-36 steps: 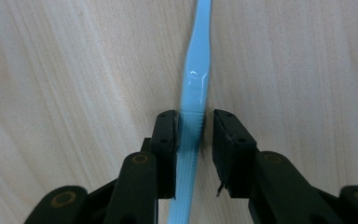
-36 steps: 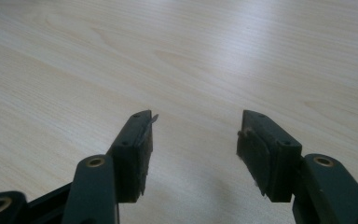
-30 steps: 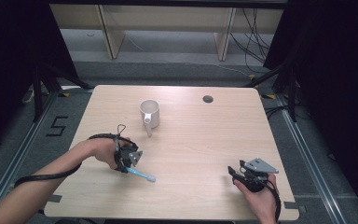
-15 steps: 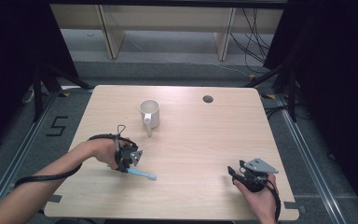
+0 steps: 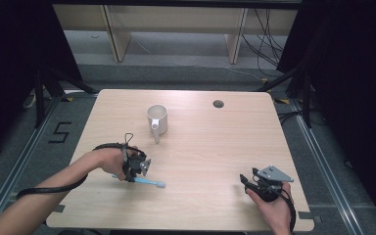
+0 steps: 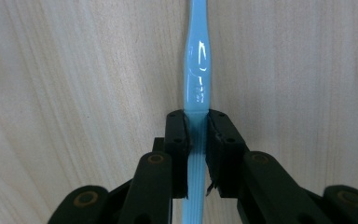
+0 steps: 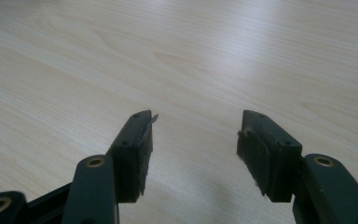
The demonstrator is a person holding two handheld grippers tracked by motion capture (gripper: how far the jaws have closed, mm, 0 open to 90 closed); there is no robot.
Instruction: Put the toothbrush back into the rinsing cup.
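Where pads meet, toothbrush (image 6: 196, 135) inside left claw (image 6: 197, 154)

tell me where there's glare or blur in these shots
Left gripper view: white glare streaks on the glossy blue toothbrush, whose handle sits sharp between the left gripper pads. Right gripper view: the right gripper is in focus, while the table blurs toward the far edge under a soft sheen. High view: even light on the mug, dark surroundings.

**Surface layout**

Mug (image 5: 157, 119): on the surface (image 5: 215, 147), left of centre, toward the far edge. Toothbrush (image 5: 147, 181): lying flat near the front left, before the mug. Cable hole (image 5: 218, 104): far edge, right of the mug.
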